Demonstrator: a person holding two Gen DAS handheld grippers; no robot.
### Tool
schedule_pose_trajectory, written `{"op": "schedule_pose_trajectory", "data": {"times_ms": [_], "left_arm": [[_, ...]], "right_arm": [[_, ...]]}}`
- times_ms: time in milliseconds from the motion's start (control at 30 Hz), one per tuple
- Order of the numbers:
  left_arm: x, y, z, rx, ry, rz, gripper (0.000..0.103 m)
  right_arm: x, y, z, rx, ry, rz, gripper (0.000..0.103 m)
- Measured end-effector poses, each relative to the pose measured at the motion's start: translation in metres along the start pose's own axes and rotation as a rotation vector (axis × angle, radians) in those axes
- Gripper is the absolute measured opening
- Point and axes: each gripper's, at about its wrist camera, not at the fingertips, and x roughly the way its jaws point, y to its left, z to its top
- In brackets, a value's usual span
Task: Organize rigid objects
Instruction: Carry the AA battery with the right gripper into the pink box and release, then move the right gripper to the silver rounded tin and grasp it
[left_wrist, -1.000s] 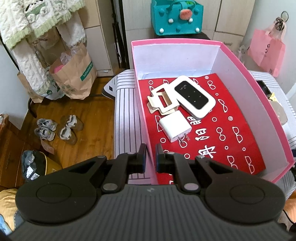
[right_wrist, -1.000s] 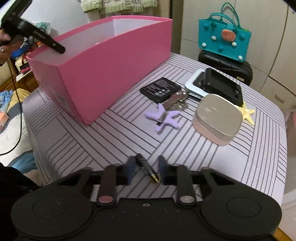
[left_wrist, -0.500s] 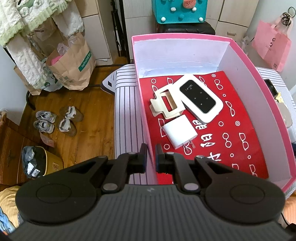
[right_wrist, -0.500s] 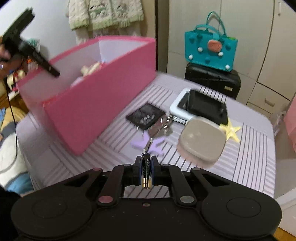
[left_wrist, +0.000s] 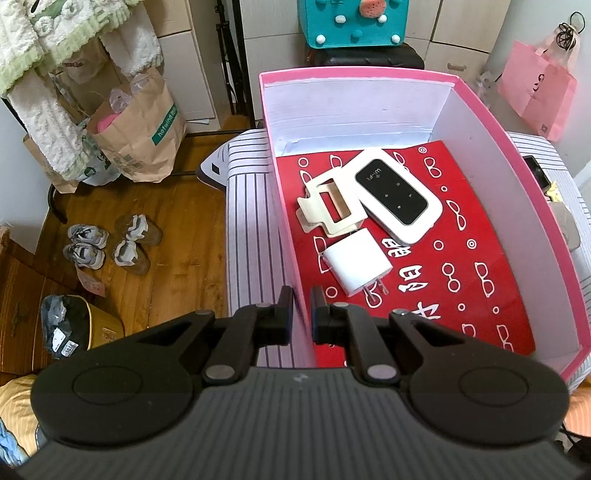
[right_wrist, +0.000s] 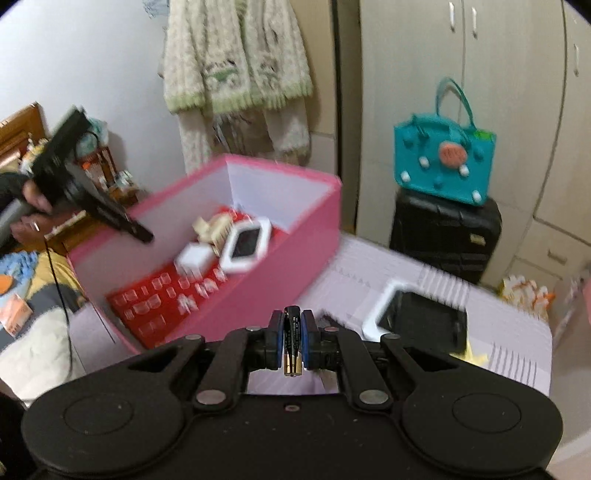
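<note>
Pink box (right_wrist: 258, 266) beside black tablet (right_wrist: 421, 321)

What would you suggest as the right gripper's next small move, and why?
Probably carry the battery over the pink box. The right gripper is shut on it, the left gripper clamps the box wall, and bare red liner offers room.

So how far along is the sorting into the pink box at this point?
Partly done. The pink box already holds a wifi router, a beige hair claw and a white charger plug. The left gripper pinches the box wall; the right gripper holds a battery. A black device remains on the striped table.
</note>
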Motion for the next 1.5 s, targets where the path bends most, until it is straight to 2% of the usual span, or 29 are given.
{"op": "schedule_pose_trajectory", "data": {"times_ms": [133,233,333,467,733,900,1067,1167,1300,1500], "left_arm": [[0.0,0.001,-0.001,-0.005,-0.008,-0.01,0.009],[-0.002,0.002,-0.005,-0.014,-0.027,-0.009,0.009],[-0.002,0.0,-0.007,-0.007,-0.046,-0.003,0.009],[-0.002,0.003,-0.007,-0.024,-0.043,-0.016,0.009],[-0.003,0.004,-0.007,-0.035,-0.048,-0.021,0.009],[-0.003,0.005,-0.008,-0.043,-0.052,-0.024,0.009],[-0.004,0.006,-0.008,-0.046,-0.053,-0.025,0.009],[-0.004,0.006,-0.008,-0.056,-0.054,-0.028,0.009],[-0.005,0.006,-0.008,-0.065,-0.058,-0.032,0.01],[-0.006,0.008,-0.01,-0.072,-0.065,-0.031,0.01]], "right_arm": [[0.001,0.008,0.027,-0.016,-0.061,0.065,0.011],[0.012,0.022,0.039,-0.058,-0.118,0.062,0.011],[0.035,0.033,0.048,-0.059,-0.109,0.12,0.011],[0.067,0.043,0.062,-0.082,-0.073,0.148,0.011],[0.134,0.043,0.077,-0.119,0.05,0.019,0.011],[0.156,0.039,0.082,-0.113,0.097,-0.005,0.012],[0.148,0.03,0.081,-0.057,0.063,0.017,0.015],[0.125,0.014,0.082,0.031,0.014,0.065,0.015],[0.085,-0.007,0.071,0.109,-0.06,0.081,0.02],[0.033,-0.044,0.034,0.196,-0.105,-0.016,0.027]]}}
